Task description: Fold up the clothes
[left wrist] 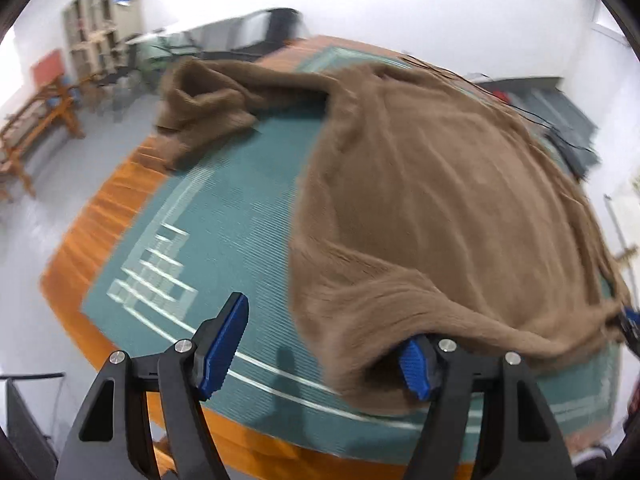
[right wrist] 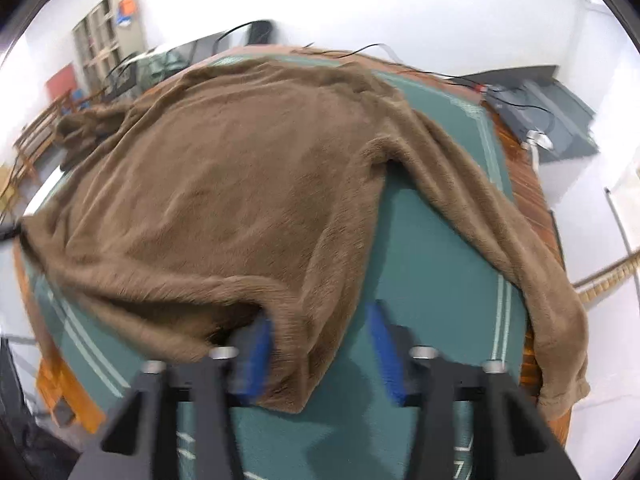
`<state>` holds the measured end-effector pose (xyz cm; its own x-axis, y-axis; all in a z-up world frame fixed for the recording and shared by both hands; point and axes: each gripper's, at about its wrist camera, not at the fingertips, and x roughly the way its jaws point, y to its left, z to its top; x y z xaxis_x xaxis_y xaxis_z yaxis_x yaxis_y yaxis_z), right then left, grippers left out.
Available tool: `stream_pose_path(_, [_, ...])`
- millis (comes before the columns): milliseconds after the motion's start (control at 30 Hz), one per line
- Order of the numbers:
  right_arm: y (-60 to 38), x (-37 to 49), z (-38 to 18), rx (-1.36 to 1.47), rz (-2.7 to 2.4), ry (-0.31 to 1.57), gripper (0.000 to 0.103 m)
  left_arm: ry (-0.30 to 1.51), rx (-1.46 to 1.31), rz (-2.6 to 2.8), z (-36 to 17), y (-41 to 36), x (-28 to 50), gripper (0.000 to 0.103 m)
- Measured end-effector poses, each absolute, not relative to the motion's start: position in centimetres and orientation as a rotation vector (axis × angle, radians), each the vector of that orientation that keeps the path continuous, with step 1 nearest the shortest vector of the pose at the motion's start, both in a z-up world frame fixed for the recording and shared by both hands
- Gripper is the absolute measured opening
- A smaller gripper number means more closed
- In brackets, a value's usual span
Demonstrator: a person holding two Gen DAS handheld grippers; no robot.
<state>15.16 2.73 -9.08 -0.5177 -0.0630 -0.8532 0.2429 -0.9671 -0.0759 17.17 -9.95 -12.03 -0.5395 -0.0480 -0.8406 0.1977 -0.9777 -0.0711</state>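
Note:
A fuzzy brown sweater (left wrist: 440, 200) lies spread on a green mat (left wrist: 232, 200); it also shows in the right wrist view (right wrist: 224, 184). My left gripper (left wrist: 324, 344) is open, its jaws wide apart; the sweater's hem drapes over the right blue pad (left wrist: 416, 368), the left pad (left wrist: 224, 344) is bare. My right gripper (right wrist: 320, 348) is open; the hem corner hangs over its left blue pad (right wrist: 260, 340), the right pad (right wrist: 380, 340) is bare. One sleeve (left wrist: 204, 104) lies bunched at the far left. The other sleeve (right wrist: 532, 264) hangs over the table's right edge.
The mat lies on an orange wooden table (left wrist: 104, 216). Black cables (right wrist: 512, 100) and a white plug sit at the table's far right corner. Wooden chairs (left wrist: 36, 120) and a shelf unit (left wrist: 100, 24) stand by the far wall. The other gripper's blue tip (left wrist: 630, 320) shows at the right edge.

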Motion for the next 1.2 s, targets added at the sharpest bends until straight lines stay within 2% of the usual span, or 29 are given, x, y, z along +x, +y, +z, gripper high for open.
stream_pose_path(67, [2.3,15.7,-9.3,1.444,-2.525,0.333,0.013,0.225,1.400,-2.588,-11.5,-10.7,17.2,0.074])
stream_pose_path(167, [1.7,17.0,-9.3,1.455,-2.427,0.388,0.011,0.246,1.375,-2.598,-10.0,-12.6,18.1,0.073])
stream_pose_path(433, [0.4,22.1,-8.1,1.557,-2.111,0.409,0.011,0.154,1.435,-2.655,-6.1,-15.1,22.6,0.073])
stream_pose_path(567, [0.2,23.5,-10.0,1.642,-2.015,0.372,0.011,0.026,1.566,-2.582,-8.9,-14.7,23.3,0.073])
stream_pose_path(667, [0.6,23.6,-12.3,1.700,-1.980,0.329,0.011,-0.004,1.665,-2.533,-12.5,-14.2,23.1,0.073])
stream_pose_path(800, [1.0,23.1,-13.6,1.716,-1.956,0.282,0.011,-0.170,1.772,-2.469,-15.9,-12.7,21.8,0.073])
stream_pose_path(833, [1.2,22.9,-13.6,1.718,-1.942,0.274,0.012,-0.208,1.785,-2.470,-16.2,-12.4,21.6,0.073])
stream_pose_path(900, [1.5,22.8,-13.4,1.716,-1.920,0.282,0.022,-0.248,1.832,-2.514,-15.6,-12.4,21.6,0.073])
stream_pose_path(967, [1.9,22.7,-13.0,1.714,-1.911,0.305,0.055,-0.289,1.880,-2.560,-15.0,-12.5,21.5,0.073])
stream_pose_path(1000, [2.2,22.7,-12.6,1.700,-1.919,0.300,0.059,-0.296,1.883,-2.576,-14.6,-12.8,21.7,0.074])
stream_pose_path(1200, [5.5,20.4,-8.9,1.631,-2.018,0.145,0.061,-0.205,1.943,-2.686,-11.0,-14.9,20.3,0.080])
